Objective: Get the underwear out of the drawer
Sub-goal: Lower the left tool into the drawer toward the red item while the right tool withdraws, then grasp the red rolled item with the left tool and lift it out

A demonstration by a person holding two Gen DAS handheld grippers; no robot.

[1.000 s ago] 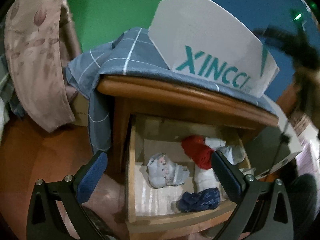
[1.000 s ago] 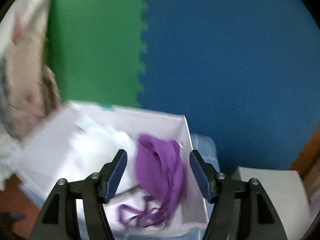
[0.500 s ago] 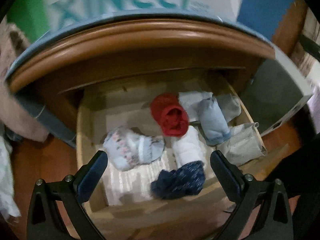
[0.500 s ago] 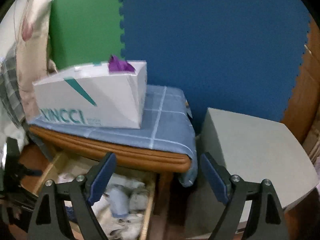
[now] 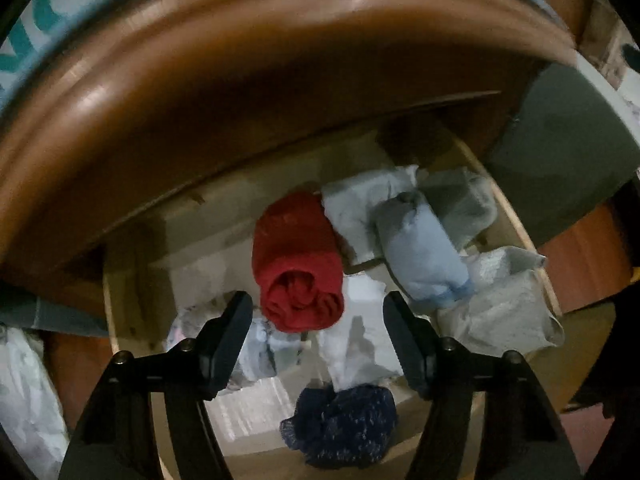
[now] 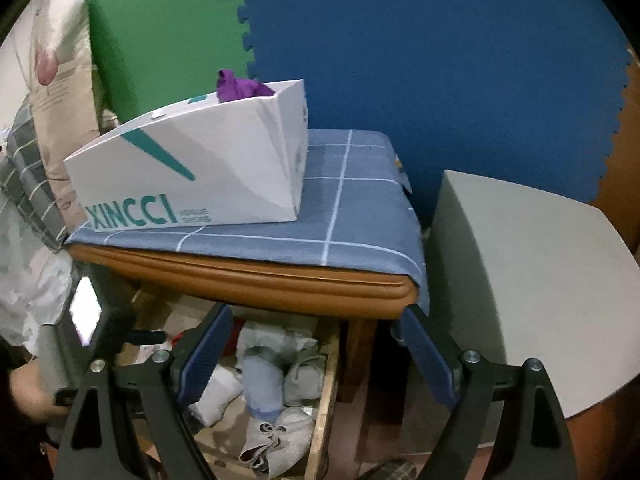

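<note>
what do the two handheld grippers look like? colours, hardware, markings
Same build on both. Left gripper: two black angular arms with triangular cut-outs, silver screw heads at the joints, flat dark pads on the fingers. Right gripper: same black frame and screws, with blue pads on the fingers. No cables or markings visible.

Behind the wooden nightstand (image 6: pixel 256 280) the wall is covered with foam mats, one green (image 6: pixel 160 32) and one blue (image 6: pixel 440 60) (their edges interlock like a puzzle). A blue checked cloth (image 6: pixel 352 208) covers its top. A grey cabinet (image 6: pixel 528 280) stands just beside it.
</note>
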